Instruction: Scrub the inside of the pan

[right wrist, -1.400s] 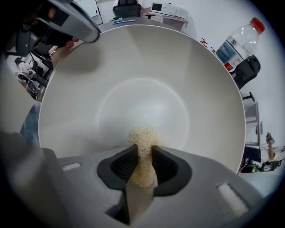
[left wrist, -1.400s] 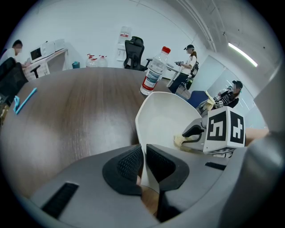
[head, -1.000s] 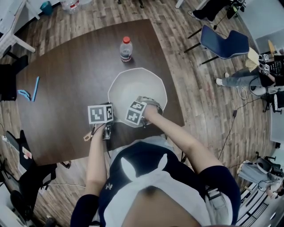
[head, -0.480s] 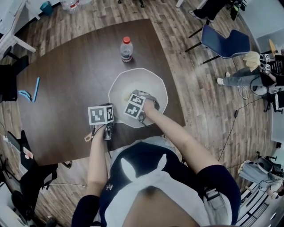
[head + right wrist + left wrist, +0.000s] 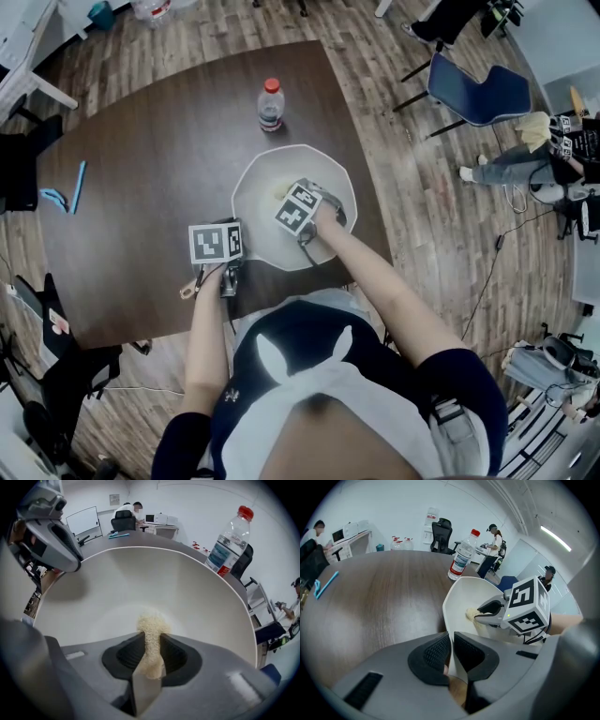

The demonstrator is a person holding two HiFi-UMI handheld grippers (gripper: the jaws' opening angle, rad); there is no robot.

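Inside pan (image 5: pixel 323 173), sponge (image 5: pixel 152 623) upright in right gripper (image 5: pixel 152 648) (left gripper (image 5: pixel 452 651) clamps rim (image 5: pixel 445 616)).

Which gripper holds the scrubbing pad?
The right gripper: its jaws pinch the beige pad inside the white pan; the left gripper clamps the rim.

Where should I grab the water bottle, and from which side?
Probably the bottle at its middle, reached level from the near side, over the pan: it stands upright, round and narrow, apart from the pan.
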